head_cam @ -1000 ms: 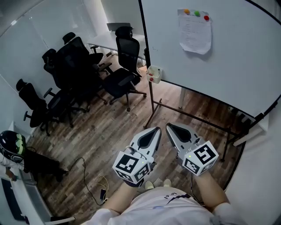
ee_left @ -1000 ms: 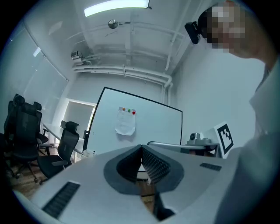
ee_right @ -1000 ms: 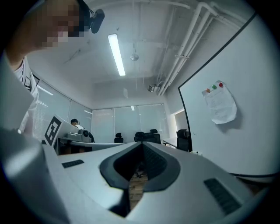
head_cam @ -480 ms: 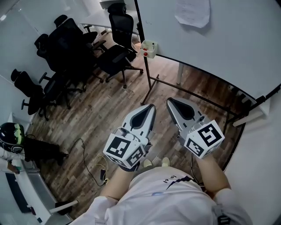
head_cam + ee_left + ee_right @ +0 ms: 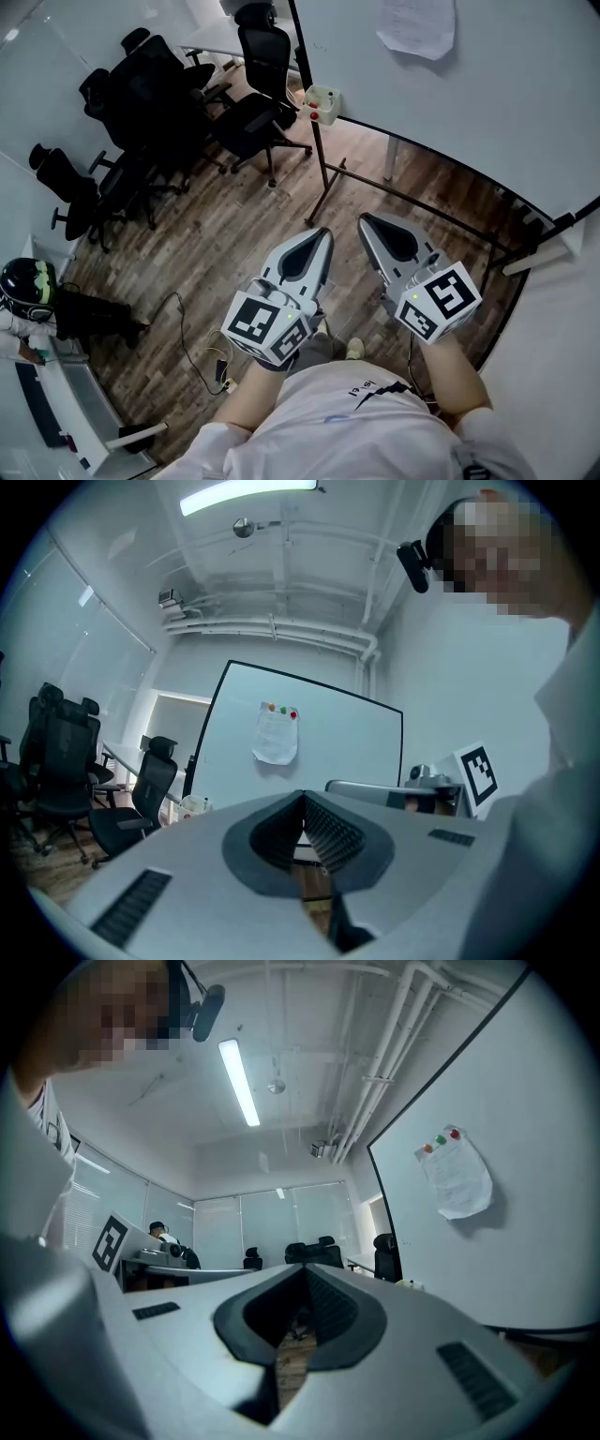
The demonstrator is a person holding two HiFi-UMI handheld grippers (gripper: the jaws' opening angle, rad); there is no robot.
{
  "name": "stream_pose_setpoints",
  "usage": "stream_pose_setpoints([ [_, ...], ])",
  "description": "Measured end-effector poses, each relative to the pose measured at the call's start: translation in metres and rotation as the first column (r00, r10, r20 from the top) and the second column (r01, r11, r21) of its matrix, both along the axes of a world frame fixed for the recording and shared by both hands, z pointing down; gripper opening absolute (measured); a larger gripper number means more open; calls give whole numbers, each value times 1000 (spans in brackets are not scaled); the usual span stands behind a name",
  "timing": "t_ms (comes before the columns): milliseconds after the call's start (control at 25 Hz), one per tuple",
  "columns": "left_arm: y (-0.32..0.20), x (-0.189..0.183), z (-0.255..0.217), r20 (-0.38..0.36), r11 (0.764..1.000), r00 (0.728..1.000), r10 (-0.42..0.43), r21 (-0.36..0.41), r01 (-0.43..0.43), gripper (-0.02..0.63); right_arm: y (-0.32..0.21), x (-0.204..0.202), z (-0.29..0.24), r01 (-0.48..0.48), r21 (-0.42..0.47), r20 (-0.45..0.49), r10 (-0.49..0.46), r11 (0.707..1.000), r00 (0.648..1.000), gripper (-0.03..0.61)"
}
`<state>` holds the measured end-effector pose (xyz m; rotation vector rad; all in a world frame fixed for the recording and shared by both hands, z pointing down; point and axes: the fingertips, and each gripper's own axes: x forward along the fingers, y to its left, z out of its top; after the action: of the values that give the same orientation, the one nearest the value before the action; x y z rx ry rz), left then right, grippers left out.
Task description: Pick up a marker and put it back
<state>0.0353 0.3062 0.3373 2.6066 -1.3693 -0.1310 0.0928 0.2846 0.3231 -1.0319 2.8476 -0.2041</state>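
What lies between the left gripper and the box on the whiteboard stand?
Head view: only wood floor and the stand's black foot lie between the left gripper and the box.

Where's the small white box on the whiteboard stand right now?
In the head view the small white box is at top centre, fixed at the lower left corner of the whiteboard, just right of the nearest black office chair.

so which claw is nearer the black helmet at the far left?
Left. The left claw sits right of the helmet; the right claw is farther right, beyond it.
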Motion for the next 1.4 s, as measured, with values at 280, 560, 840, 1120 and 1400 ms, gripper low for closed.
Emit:
stream_pose_setpoints([
  [280, -43, -15, 16, 13, 1000, 1000, 26, -1, -26, 11, -40, -19, 14, -20, -14, -25, 19, 1000, 1000, 14],
  [560, -118, -52, 13, 45, 997, 997, 64, 32, -65, 11, -112, -60, 12, -61, -12, -51, 60, 998, 997, 14],
  [840, -186, -91, 17, 51, 992, 992, 117, 33, -119, 11, -173, -103, 17, -103, -19, -85, 101, 995, 991, 14],
  [1120, -221, -107, 21, 17, 988, 988, 152, 22, -152, 11, -205, -118, 17, -144, -22, -116, 141, 989, 983, 14],
  [1400, -259, -105, 30, 19, 988, 988, 155, 9, -155, 11, -244, -113, 29, -153, -41, -117, 148, 987, 982, 14],
])
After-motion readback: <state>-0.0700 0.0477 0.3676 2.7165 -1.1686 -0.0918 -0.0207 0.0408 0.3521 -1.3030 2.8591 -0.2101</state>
